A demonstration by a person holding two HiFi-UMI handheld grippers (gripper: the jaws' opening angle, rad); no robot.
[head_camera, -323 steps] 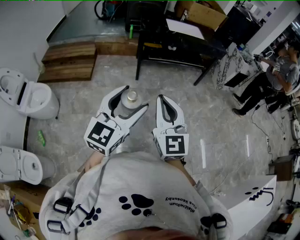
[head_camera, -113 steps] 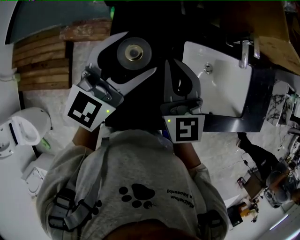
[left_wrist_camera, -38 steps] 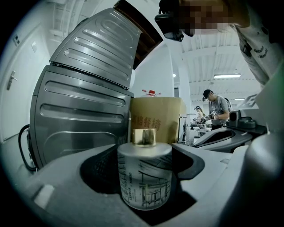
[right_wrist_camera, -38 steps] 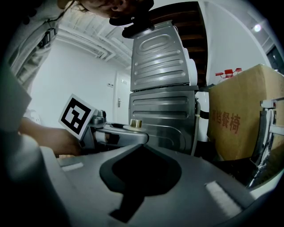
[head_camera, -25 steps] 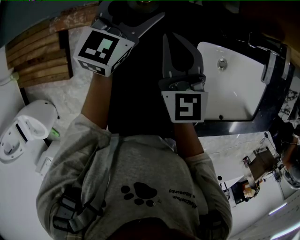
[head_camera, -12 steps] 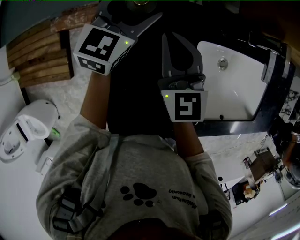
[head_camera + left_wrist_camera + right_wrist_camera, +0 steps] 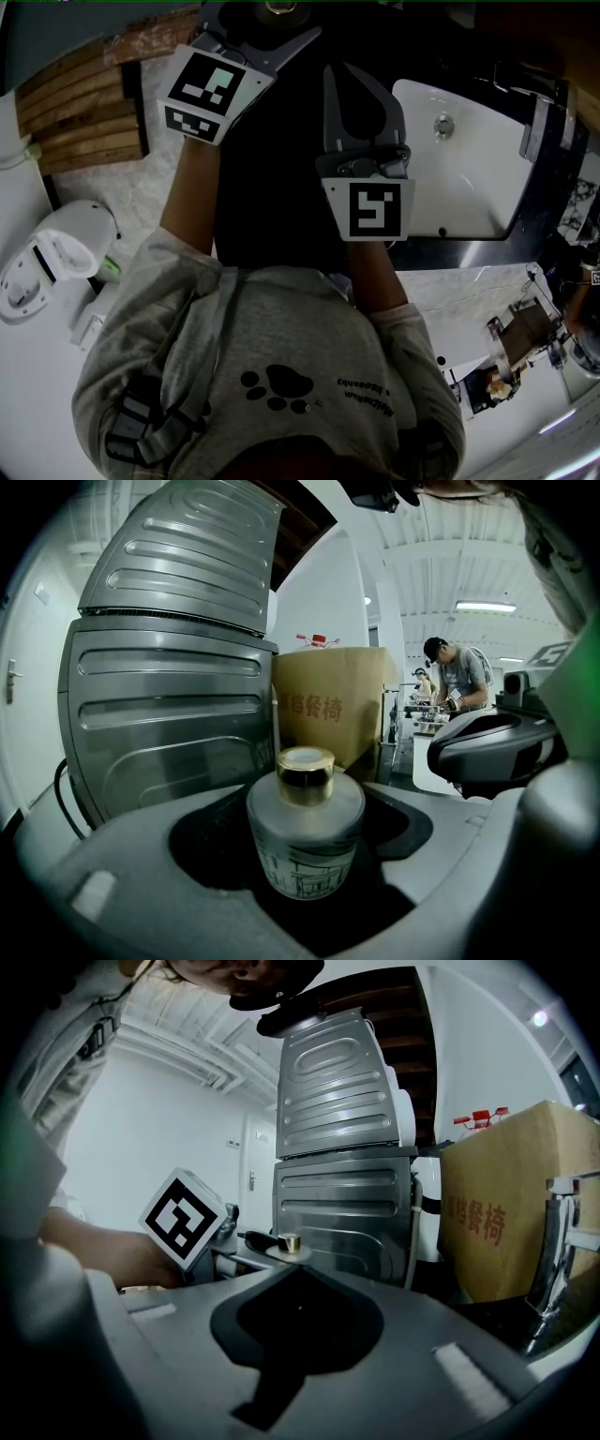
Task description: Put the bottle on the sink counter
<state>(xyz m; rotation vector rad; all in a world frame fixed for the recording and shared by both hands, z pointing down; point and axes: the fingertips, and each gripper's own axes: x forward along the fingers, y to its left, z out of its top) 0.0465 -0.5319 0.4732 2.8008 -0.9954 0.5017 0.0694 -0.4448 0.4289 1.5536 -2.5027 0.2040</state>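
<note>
Inside the left hand-held gripper [image 7: 307,801] sits the bottle [image 7: 305,846], clamped; beside it the right hand-held gripper [image 7: 292,1269] is closed, empty.

Workshop mock-bathroom: sink [image 7: 469,178], toilet [image 7: 52,267], cardboard carton [image 7: 328,705]

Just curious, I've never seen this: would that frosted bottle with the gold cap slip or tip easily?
The bottle looks like thick frosted glass, so probably heavy for its size and breakable if dropped. Its squat, wide body should stand steadily; the matte surface likely grips well.
</note>
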